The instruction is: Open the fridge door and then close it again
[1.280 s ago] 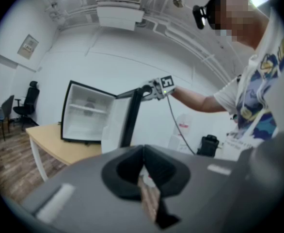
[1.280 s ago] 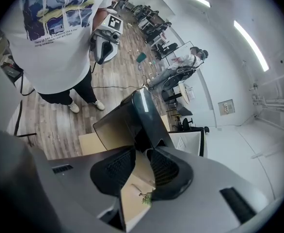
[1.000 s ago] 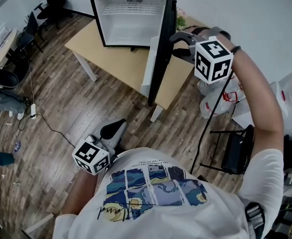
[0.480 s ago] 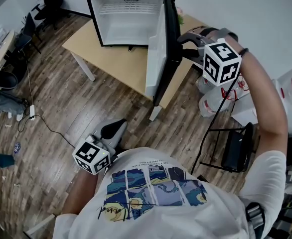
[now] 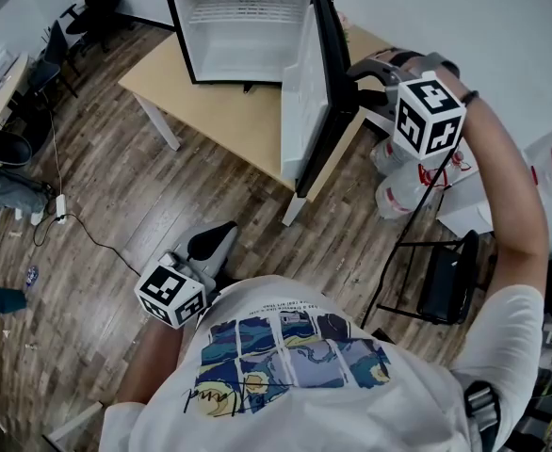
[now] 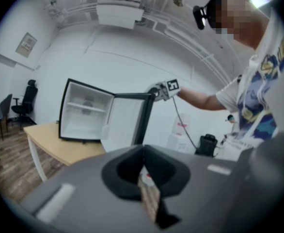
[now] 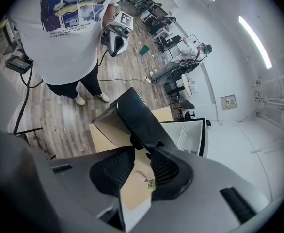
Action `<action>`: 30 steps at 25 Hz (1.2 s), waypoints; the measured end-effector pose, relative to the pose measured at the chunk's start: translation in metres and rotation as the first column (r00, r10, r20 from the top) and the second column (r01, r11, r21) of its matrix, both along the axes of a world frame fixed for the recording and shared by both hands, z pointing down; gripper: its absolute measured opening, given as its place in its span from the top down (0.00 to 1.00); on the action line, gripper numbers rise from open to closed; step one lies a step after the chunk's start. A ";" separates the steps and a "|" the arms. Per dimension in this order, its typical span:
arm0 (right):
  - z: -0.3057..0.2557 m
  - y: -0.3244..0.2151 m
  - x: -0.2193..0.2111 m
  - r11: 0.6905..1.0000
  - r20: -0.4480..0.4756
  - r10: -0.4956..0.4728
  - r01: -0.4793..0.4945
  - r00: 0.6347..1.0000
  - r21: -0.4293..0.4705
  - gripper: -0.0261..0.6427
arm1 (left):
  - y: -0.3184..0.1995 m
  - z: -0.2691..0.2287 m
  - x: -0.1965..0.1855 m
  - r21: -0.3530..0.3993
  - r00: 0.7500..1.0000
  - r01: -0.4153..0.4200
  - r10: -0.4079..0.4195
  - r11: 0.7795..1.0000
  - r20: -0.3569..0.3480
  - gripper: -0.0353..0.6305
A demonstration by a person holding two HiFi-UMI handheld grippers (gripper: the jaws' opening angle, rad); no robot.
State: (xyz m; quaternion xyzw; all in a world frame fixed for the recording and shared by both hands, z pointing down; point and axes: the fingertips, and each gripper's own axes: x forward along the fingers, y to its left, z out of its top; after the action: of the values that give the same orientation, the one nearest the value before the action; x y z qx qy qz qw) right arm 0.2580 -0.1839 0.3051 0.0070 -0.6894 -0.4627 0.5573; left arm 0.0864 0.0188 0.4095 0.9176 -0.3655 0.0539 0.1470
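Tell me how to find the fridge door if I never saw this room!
Find the light wooden table; a small black fridge stands on it. The fridge door is the panel swung out from its right side, white inside, black outside, and the only thing that the jaws of the right gripper hold.
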 end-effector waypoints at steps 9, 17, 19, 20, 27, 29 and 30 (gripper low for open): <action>0.001 -0.002 0.001 1.000 -0.015 0.008 -0.008 1.000 -0.007 0.83 | 0.002 0.001 -0.008 -0.001 1.000 0.016 -0.016 1.000 0.001 0.93; -0.002 -0.003 0.003 1.000 -0.026 0.019 -0.020 0.999 -0.005 0.83 | 0.005 0.000 -0.015 -0.007 1.000 0.021 -0.021 1.000 0.000 0.93; -0.003 -0.001 0.004 1.000 -0.027 0.021 -0.022 0.999 -0.004 0.83 | 0.007 0.000 -0.014 -0.006 1.000 0.020 -0.020 1.000 0.000 0.93; -0.003 0.000 0.005 1.000 -0.028 0.022 -0.022 0.999 -0.003 0.83 | 0.008 -0.001 -0.014 -0.006 1.000 0.021 -0.021 1.000 0.000 0.93; -0.001 -0.001 0.003 1.000 -0.028 0.027 -0.027 0.999 -0.002 0.83 | 0.009 0.004 -0.017 -0.014 1.000 0.019 -0.019 1.000 0.003 0.93; -0.002 -0.001 0.003 1.000 -0.029 0.029 -0.029 0.999 -0.001 0.83 | 0.009 0.004 -0.018 -0.015 1.000 0.018 -0.018 1.000 0.002 0.93; -0.002 -0.001 0.003 1.000 -0.030 0.029 -0.029 0.999 -0.001 0.83 | 0.010 0.004 -0.018 -0.015 1.000 0.018 -0.018 1.000 0.002 0.93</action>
State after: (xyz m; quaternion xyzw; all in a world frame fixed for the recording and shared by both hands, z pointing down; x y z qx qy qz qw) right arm 0.2610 -0.1845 0.3030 0.0097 -0.6811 -0.4541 0.5743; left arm 0.0687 0.0287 0.4134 0.9131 -0.3733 0.0561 0.1543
